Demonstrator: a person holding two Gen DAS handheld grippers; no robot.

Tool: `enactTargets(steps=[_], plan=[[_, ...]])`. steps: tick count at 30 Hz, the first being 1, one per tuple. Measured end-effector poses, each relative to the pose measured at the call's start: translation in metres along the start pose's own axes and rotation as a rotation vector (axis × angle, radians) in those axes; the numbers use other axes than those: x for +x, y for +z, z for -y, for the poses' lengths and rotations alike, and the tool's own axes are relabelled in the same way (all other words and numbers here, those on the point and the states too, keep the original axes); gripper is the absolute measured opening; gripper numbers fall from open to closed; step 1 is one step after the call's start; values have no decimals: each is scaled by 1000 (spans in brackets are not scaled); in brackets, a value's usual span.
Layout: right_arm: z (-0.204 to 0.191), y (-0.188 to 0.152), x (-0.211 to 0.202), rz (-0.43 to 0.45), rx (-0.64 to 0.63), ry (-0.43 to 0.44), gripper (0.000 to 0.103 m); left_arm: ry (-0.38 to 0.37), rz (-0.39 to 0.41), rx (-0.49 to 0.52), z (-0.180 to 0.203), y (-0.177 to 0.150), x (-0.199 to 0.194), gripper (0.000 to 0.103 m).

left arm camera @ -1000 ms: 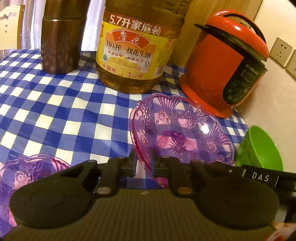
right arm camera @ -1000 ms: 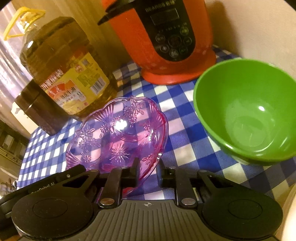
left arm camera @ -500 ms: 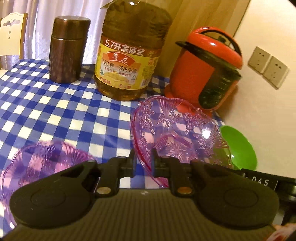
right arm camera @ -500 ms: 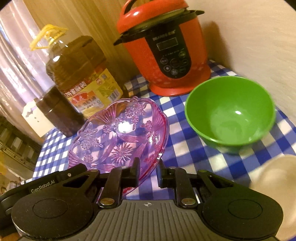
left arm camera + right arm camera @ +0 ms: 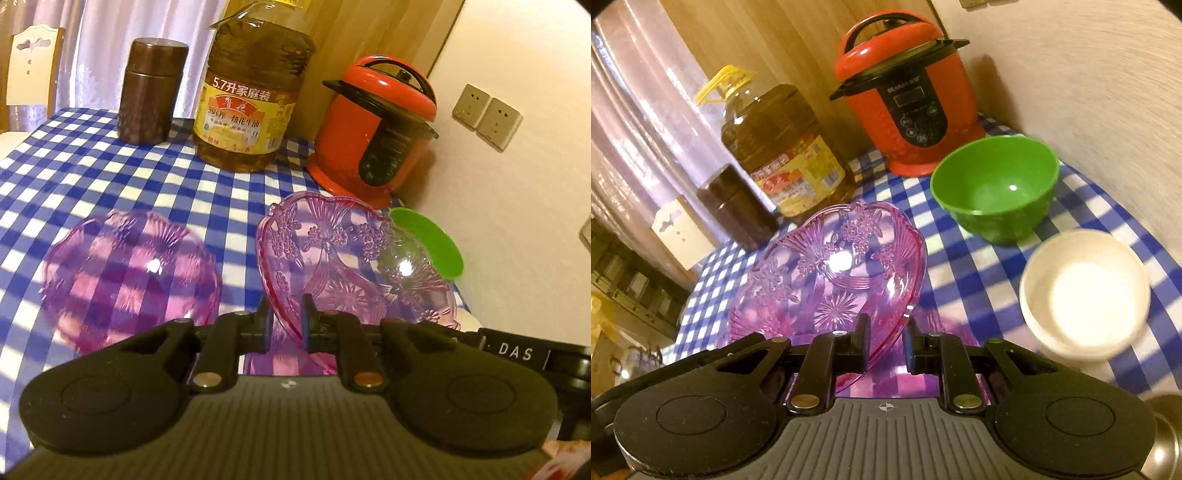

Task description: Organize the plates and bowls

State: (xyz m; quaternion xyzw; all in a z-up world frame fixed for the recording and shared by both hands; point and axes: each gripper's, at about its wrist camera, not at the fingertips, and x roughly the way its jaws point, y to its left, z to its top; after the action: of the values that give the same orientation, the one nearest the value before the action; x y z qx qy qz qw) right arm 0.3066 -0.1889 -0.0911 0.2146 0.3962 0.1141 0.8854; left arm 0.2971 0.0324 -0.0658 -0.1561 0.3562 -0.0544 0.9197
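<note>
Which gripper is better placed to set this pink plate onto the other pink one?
Probably left. Both grippers grip the held pink plate, but the second pink plate lies on the left gripper's side; the right gripper faces the bowls.

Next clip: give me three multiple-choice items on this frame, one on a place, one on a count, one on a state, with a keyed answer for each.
1. The green bowl stands nearest to: A) the red cooker B) the brown canister C) the chair
2. Pink glass dishes in the left wrist view: A) one B) two C) three
3. The held pink dish is: A) flat on the cloth B) gripped at its rim by both tongs C) inside the green bowl

1 A, it sits just before the cooker. 2 B, the held one and another pink dish on the cloth. 3 B, left tongs and right tongs clamp its rim.
</note>
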Motion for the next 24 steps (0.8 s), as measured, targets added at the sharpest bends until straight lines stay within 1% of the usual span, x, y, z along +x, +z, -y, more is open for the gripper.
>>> enactTargets(steps=[7, 11, 15, 19, 24], plan=[[6, -37, -33, -14, -20, -10, 18, -4, -7, 6, 5, -35, -34, 13], [9, -53, -52, -14, -41, -13, 18, -1, -9, -8, 10, -57, -53, 13], [7, -70, -71, -18, -92, -27, 18, -4, -17, -36, 13, -78, -69, 13], [15, -85, -82, -48, -69, -20, 18, -8, -31, -61, 14, -94, -82, 13], [21, -99, -100, -60, -59, -29, 18, -7, -45, -51, 20, -109, -97, 13]])
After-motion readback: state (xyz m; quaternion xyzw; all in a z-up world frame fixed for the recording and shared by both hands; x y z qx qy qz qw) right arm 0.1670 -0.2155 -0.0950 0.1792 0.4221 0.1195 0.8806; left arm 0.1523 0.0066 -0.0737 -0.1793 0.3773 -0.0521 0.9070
